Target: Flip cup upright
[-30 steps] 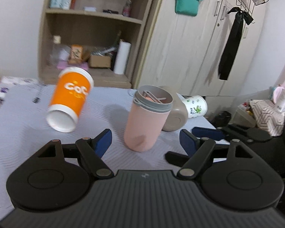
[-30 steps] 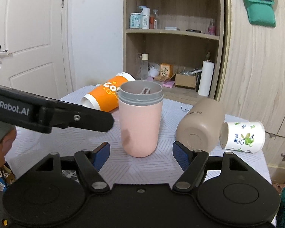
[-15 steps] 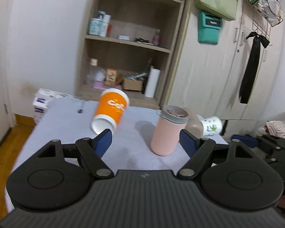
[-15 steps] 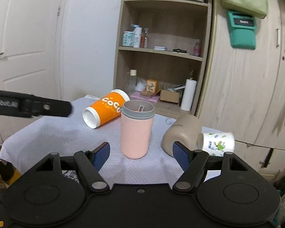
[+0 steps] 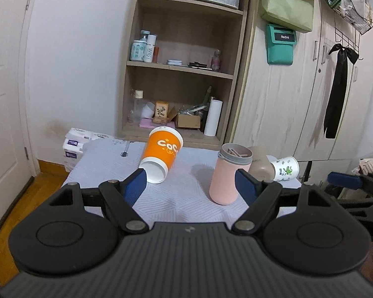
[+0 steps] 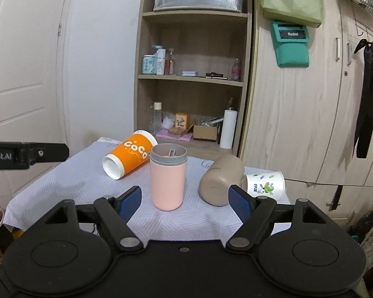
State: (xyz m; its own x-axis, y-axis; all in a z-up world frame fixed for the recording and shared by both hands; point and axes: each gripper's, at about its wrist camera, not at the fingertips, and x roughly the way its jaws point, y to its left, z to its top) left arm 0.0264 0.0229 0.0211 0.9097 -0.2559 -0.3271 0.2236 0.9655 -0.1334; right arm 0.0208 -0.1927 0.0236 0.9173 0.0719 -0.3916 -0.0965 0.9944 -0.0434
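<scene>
A pink cup (image 5: 226, 175) (image 6: 168, 176) with a grey rim stands upright on the white-clothed table (image 6: 69, 181). An orange paper cup (image 5: 161, 154) (image 6: 129, 157) lies on its side at the left. A beige cup (image 6: 220, 180) (image 5: 261, 162) lies on its side at the right, with a white printed paper cup (image 6: 264, 183) (image 5: 286, 168) on its side beside it. My left gripper (image 5: 190, 186) is open and empty, back from the table. My right gripper (image 6: 185, 201) is open and empty, in front of the pink cup and apart from it.
A wooden shelf unit (image 6: 194, 74) with bottles, boxes and a paper roll stands behind the table. Wardrobe doors (image 6: 298, 114) are at the right, a door (image 6: 20, 74) at the left. The left gripper's arm (image 6: 24, 152) shows at the left edge of the right wrist view.
Both grippers have pulled back and away from the pink cup, which now looks smaller and farther off. The cups have not moved. Both grippers stay open.
</scene>
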